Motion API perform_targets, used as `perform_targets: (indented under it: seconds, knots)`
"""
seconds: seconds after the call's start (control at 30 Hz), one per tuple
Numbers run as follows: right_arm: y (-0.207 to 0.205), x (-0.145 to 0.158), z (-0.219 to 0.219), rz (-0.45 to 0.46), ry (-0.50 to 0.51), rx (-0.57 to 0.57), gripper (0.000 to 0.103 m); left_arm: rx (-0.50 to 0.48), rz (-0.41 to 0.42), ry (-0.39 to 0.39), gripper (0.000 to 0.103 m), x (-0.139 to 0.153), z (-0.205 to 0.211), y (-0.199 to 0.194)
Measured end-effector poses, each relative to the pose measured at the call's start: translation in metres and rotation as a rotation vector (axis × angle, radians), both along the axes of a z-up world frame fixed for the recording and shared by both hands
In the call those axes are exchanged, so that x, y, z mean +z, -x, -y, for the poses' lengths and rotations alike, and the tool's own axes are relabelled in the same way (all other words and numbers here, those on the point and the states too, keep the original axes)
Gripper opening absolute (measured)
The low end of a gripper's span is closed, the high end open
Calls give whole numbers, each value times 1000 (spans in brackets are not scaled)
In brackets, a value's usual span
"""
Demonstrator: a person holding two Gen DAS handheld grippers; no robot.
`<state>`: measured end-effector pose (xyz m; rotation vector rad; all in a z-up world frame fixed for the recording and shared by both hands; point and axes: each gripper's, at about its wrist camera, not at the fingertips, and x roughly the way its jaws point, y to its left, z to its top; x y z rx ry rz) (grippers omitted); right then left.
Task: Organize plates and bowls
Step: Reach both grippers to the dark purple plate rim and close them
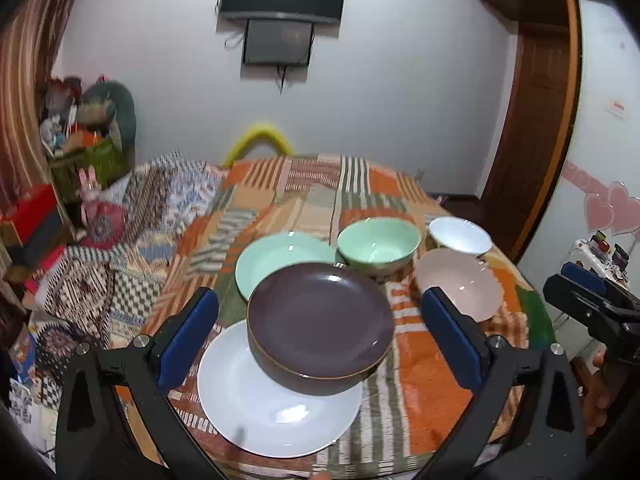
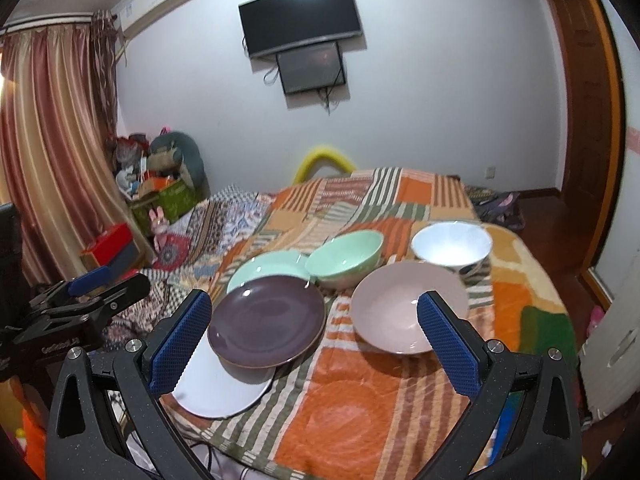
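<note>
A dark purple plate [image 1: 320, 320] [image 2: 272, 320] lies on top of a white plate [image 1: 276, 404] [image 2: 224, 392] at the near left of the patterned cover. Behind it are a green plate [image 1: 272, 260] [image 2: 264, 268] and a green bowl [image 1: 378, 246] [image 2: 344, 258]. To the right stand a pink bowl [image 1: 464, 284] [image 2: 396, 308] and a white bowl [image 1: 460, 236] [image 2: 452, 242]. My left gripper [image 1: 320, 336] is open, its blue pads wide on either side of the purple plate without touching it. My right gripper [image 2: 316, 340] is open too, between the purple plate and the pink bowl.
The dishes sit on an orange striped blanket [image 2: 360, 400] over a bed. More patterned bedding [image 1: 100, 280] lies to the left. The other gripper shows at each view's edge: the right gripper [image 1: 592, 304], the left gripper [image 2: 96, 292]. A wall and TV [image 2: 300, 16] are behind, a wooden door frame [image 2: 584, 100] to the right.
</note>
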<state>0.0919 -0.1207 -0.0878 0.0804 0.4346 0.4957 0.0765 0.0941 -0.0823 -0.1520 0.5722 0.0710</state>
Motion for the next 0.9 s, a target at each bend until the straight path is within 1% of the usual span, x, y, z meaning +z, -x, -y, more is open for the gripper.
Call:
perform_targets:
  seconds: [0.03, 0.07, 0.1, 0.17, 0.23, 0.3, 0.43, 0.53, 0.6, 0.67, 0.73, 0.8, 0.9]
  knots:
    - [-4, -4, -3, -14, 4, 7, 102, 0, -16, 14, 101, -5, -6, -5]
    - [-8, -7, -6, -28, 8, 13, 102, 1, -30, 28, 98, -9, -11, -8]
    - [-12, -9, -9, -43, 12, 19, 102, 1, -46, 45, 92, -14, -16, -13]
    - [-20, -17, -15, -74, 21, 29, 102, 4, -86, 75, 88, -25, -27, -24]
    - [-29, -24, -23, -106, 26, 43, 102, 16, -106, 86, 87, -34, -34, -32]
    - [-36, -31, -29, -135, 32, 58, 99, 26, -128, 78, 86, -42, -38, -40]
    - [-50, -46, -42, -195, 48, 85, 93, 26, -161, 54, 84, -55, -46, -55]
    - [-60, -56, -49, -240, 49, 101, 87, 19, -185, 50, 83, -66, -52, -66]
    - [-66, -62, -54, -264, 55, 107, 83, 9, -203, 60, 78, -73, -56, -71]
    - [-72, -69, -58, -294, 64, 112, 78, -10, -227, 93, 74, -81, -63, -79]
    - [-78, -76, -61, -319, 71, 114, 73, -8, -251, 105, 69, -89, -69, -86]
    - [-84, -84, -63, -346, 77, 110, 71, -11, -271, 114, 60, -97, -75, -92]
    - [-91, -92, -66, -374, 83, 102, 66, -20, -294, 139, 58, -108, -82, -100]
